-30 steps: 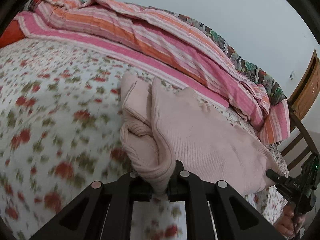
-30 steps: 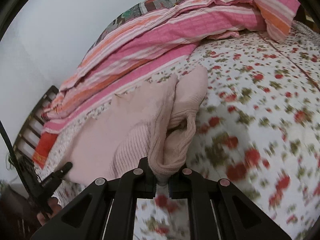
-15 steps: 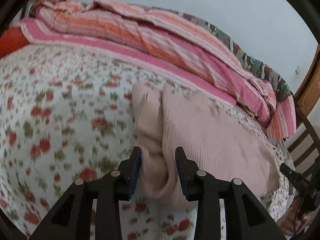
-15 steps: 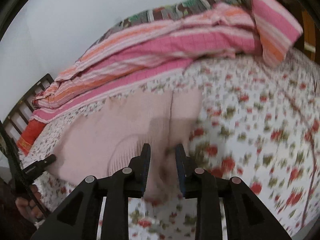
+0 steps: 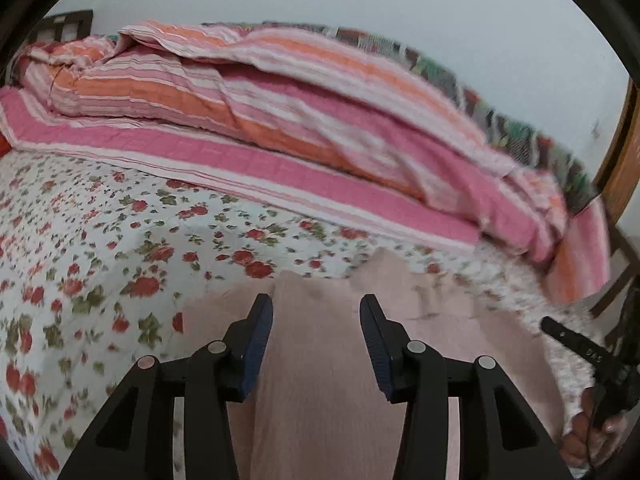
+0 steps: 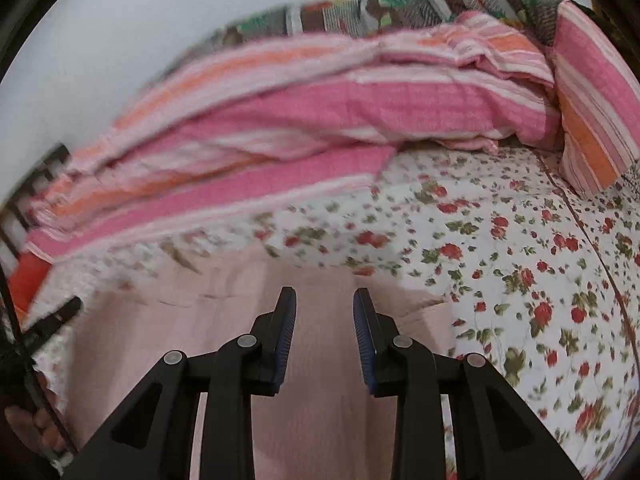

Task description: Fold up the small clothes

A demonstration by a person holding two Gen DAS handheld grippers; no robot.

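A pale pink knit garment lies folded flat on the floral bedsheet. In the left wrist view my left gripper hovers over its far edge, jaws opening, the blue pads apart with nothing pinched between them. My right gripper stands open above the same garment, and the cloth only shows behind the gap. Each view catches the other gripper at its edge, the right gripper with a hand under it, and the left gripper.
A bunched pink and orange striped quilt runs along the back of the bed against the white wall. A patterned blanket lies behind it. A wooden chair stands at the right. Bare floral sheet spreads to the right.
Both grippers were shut on the garment's bunched edge a second ago. They have let it go, opened and drawn back. The garment now lies flat.
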